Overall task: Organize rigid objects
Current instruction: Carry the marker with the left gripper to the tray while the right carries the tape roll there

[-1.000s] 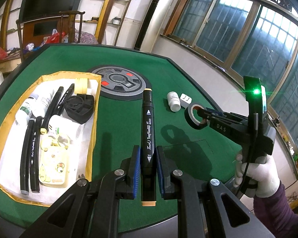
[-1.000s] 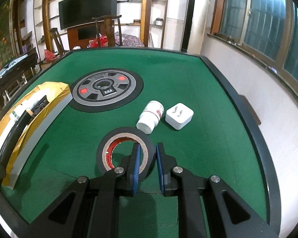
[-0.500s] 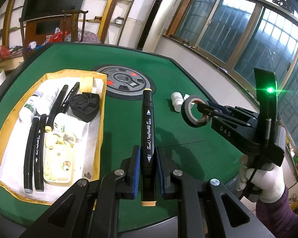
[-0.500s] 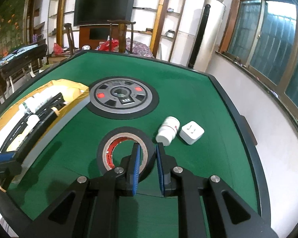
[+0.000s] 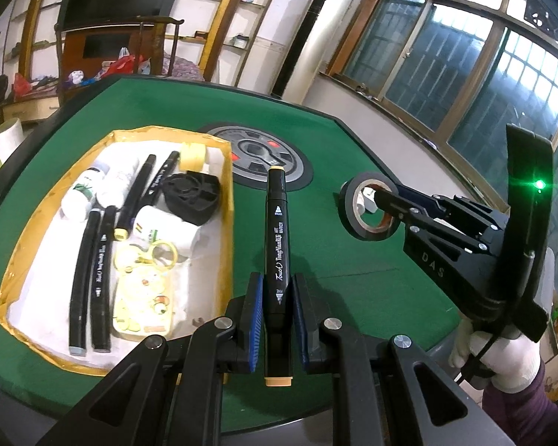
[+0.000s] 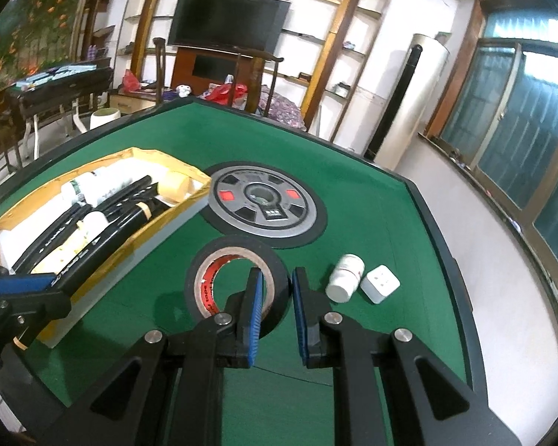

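Your left gripper [image 5: 275, 308] is clenched on a black marker [image 5: 276, 245], the pads pinching it low on the barrel so most of its length sticks out ahead, pointing toward the round grey dial [image 5: 258, 154] set in the green table [image 5: 346, 260]. The marker is stiff, light and smooth-sided; held that near one end it can pivot between the pads, so keep your wrist level and lay it down rather than drop it.

Your right gripper [image 6: 273, 312] is clamped on the wall of a roll of black tape [image 6: 238, 278], one finger inside the hole and one outside. In the left view the roll [image 5: 368, 206] hangs clear of the table, standing on edge. It is a rigid ring, light, with a slightly tacky outer face, so the wall grip looks sound, though the roll may swing on that single pinch.

The yellow-edged box [image 5: 225, 219] sits to your left, already crowded with markers, bottles and a black fan. The open space seems to be along its near right side.

A white bottle [image 6: 345, 278] and a white plug [image 6: 380, 283] lie touching on the table, not yet collected. The bottle will probably roll; grip it across its body.
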Available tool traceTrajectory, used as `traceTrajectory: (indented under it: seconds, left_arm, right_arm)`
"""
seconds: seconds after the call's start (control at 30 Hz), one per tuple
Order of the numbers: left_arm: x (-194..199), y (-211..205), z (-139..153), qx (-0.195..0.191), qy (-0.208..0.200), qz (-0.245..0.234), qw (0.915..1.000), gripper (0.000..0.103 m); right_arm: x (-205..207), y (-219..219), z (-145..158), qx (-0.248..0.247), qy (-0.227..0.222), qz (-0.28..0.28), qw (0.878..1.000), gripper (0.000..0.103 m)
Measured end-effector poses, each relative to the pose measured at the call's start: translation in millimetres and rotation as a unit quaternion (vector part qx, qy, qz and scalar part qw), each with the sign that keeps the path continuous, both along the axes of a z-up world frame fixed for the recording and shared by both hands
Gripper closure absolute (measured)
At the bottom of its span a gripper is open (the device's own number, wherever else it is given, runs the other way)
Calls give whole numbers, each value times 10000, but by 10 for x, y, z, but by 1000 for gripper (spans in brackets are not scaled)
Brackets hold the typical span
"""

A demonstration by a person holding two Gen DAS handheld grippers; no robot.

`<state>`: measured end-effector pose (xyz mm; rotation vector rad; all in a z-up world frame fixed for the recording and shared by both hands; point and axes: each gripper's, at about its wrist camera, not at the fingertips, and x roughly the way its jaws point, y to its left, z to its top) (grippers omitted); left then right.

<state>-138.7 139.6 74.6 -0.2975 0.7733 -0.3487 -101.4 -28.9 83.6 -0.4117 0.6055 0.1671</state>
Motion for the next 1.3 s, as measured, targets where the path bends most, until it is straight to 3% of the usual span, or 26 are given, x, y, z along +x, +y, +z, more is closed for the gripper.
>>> traceTrajectory:
  seconds: [0.9, 1.3]
  left_arm:
    - [-15, 729, -216, -334, 131, 599, 9976, 88]
    - [-80, 1017, -316, -311, 264, 835, 9957, 88]
  right_arm:
    - [-13, 763, -132, -528, 80, 626, 9966, 88]
    - [-36, 890, -98, -310, 167, 850, 9958, 88]
